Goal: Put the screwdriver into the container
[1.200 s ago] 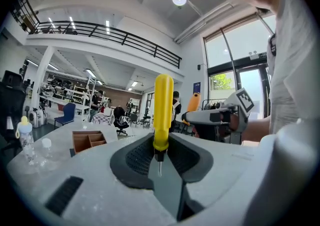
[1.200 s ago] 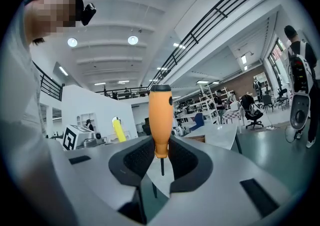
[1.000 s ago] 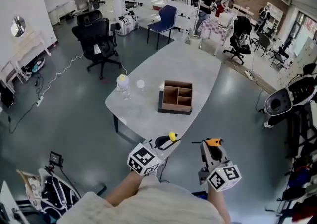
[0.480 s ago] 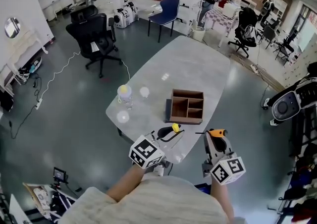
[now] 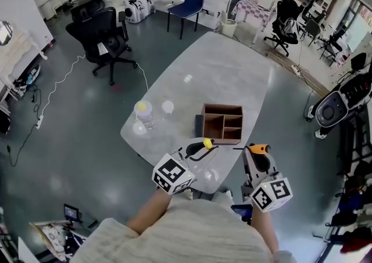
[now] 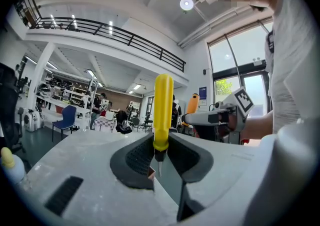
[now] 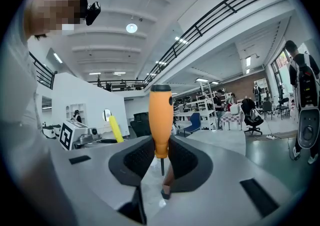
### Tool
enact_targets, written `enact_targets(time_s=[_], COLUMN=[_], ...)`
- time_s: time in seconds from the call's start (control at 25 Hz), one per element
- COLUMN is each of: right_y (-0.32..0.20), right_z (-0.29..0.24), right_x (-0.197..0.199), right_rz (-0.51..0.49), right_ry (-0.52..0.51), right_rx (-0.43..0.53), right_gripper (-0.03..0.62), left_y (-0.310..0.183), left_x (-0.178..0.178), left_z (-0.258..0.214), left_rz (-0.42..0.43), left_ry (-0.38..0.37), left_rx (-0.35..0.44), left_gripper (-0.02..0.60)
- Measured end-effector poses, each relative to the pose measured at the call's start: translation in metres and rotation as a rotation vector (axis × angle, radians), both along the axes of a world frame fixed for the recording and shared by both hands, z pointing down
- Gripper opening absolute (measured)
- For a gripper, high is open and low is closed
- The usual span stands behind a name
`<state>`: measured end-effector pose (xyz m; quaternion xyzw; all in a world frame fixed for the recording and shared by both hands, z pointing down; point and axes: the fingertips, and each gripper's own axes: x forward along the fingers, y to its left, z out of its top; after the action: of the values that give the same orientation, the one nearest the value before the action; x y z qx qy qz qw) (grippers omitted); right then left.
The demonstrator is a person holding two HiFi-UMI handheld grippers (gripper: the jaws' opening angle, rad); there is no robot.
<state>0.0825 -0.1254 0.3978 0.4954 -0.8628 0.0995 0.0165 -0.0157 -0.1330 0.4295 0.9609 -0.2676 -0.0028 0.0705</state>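
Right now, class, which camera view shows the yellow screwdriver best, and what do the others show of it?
The left gripper view: the yellow screwdriver appears large and sharp, clamped in the left gripper, handle and shaft clear. The head view shows only a small yellow handle; the right gripper view shows it small and distant.

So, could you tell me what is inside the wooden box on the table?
Nothing that I can see: the wooden box shows bare compartments in the head view, though its near wall may hide a strip of the floor.
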Motion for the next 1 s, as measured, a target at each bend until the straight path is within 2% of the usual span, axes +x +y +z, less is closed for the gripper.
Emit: enact_targets(time_s=[0.28, 0.6, 1.0], right_y=[-0.028, -0.066, -0.127], right_z=[0.01, 0.026, 0.062], right_x=[0.002, 0.038, 0.056], right_rz=[-0.021, -0.05, -0.096], right_ry=[0.029, 0.047, 0.112], right_rx=[-0.036, -0.077, -0.131], right_gripper=[0.084, 0.084, 0.084], left_y=[-0.026, -0.056, -0.09], left_x=[0.005, 0.042, 0.06], left_z=[0.005, 0.016, 0.035], left_rz=[-0.024, -0.053, -0.124], left_ry=[0.013, 0.003, -0.009], left_rx=[-0.023, -0.053, -0.099], left_gripper=[0.091, 0.091, 0.091])
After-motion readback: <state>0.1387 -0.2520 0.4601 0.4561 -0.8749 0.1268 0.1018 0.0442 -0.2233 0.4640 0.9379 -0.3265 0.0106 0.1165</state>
